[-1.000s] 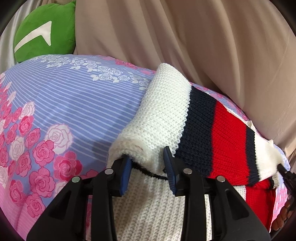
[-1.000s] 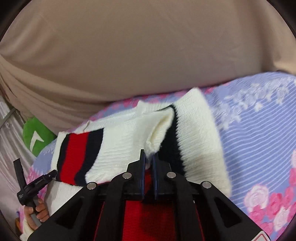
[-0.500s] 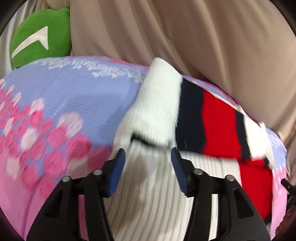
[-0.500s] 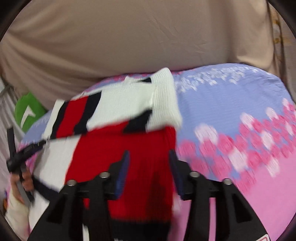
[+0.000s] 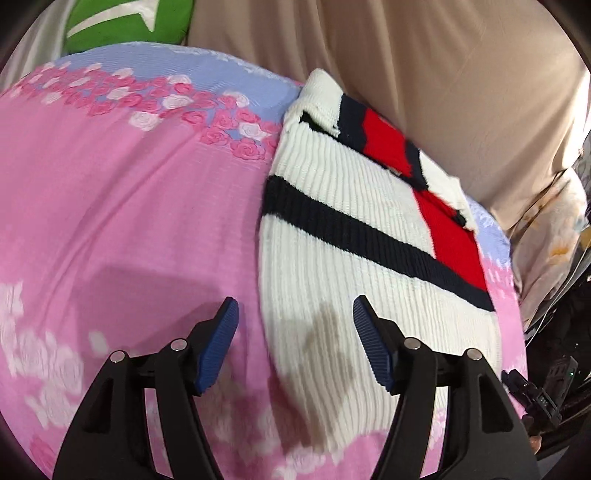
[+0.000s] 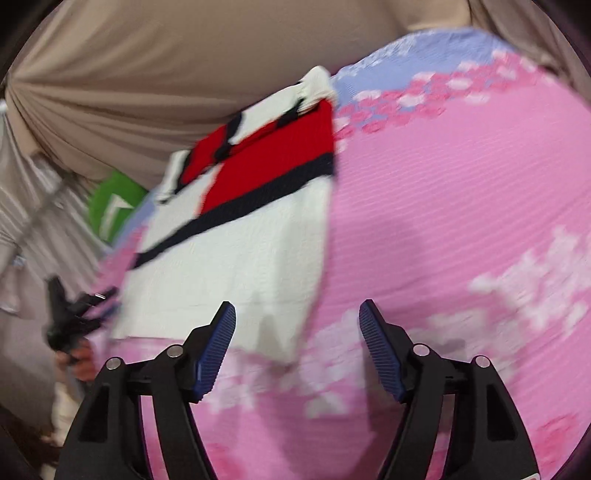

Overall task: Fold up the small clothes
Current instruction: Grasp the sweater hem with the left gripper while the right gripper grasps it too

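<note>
Sweater (image 5: 332, 251), white knit with navy stripe and red block, flat on pink flowered bedsheet (image 5: 129, 221), sleeves folded across the top. Left gripper (image 5: 295, 347) above the hem, fingers spread, nothing held. Right gripper (image 6: 297, 350) above the hem's right corner, fingers spread, nothing held. Green cushion (image 5: 125, 22) beyond the bedsheet, beside beige curtain (image 5: 424, 74).

My left gripper (image 5: 295, 341) hung wide open above the sweater's (image 5: 362, 236) white hem — pink floral bedsheet (image 5: 129, 206) filled the frame's left half.
</note>
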The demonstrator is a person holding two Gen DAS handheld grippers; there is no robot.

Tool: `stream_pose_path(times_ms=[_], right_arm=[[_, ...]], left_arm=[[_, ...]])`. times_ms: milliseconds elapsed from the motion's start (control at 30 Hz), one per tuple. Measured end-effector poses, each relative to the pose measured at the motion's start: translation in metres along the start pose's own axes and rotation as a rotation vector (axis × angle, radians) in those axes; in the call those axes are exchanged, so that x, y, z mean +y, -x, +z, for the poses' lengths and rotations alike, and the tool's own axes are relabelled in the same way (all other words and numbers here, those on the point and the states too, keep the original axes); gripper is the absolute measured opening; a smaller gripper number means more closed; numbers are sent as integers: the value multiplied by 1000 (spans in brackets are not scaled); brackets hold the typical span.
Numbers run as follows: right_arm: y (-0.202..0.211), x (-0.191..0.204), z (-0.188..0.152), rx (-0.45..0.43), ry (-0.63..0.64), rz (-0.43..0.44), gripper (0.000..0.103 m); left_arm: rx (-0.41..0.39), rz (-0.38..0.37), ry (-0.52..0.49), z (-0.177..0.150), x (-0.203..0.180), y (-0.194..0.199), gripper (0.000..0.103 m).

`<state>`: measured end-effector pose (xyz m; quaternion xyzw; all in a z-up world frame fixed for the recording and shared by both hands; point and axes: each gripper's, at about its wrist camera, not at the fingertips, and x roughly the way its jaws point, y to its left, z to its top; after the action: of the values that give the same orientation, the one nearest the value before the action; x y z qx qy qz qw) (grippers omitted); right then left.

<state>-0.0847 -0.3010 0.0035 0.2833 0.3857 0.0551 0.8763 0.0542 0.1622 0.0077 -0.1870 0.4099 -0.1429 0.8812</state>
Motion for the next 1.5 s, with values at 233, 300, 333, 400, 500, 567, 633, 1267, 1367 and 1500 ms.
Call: stream_pose_path(times_ms=[233,300,333,400,500,567,633,1267,1367,1500], right_arm=[[-19,20,-6,2,-55,75,70],[-22,28,-6,2,-34,106,70],[-25,30,-6,7,-44,122,70],[-29,36,-8,1,-44,113,68],[-32,42,-9,-15,-40,96,56],[-34,46,-10,-25,-41,96,46],[-36,50,-11,-34,-30,84,21],[-14,35,-25,-54,-60,-4,17],[2,20,-27,-78,-105,8,34],[15,11,-17,-147,-99,-63,59]], left_arm=[[-6,-82,55,-26,-5,9,62],[-2,-99,60,-26,-7,7,62],[5,-113,64,-27,-8,6,62],[6,-114,65,-27,-10,5,61],[15,-111,62,-25,-10,3,49],[24,-116,66,-24,-9,2,36],[54,-130,67,-23,-9,-3,11],[40,-66,-12,-36,-16,15,10],[48,-65,27,-40,-5,13,18],[16,-61,38,-36,0,17,37]])
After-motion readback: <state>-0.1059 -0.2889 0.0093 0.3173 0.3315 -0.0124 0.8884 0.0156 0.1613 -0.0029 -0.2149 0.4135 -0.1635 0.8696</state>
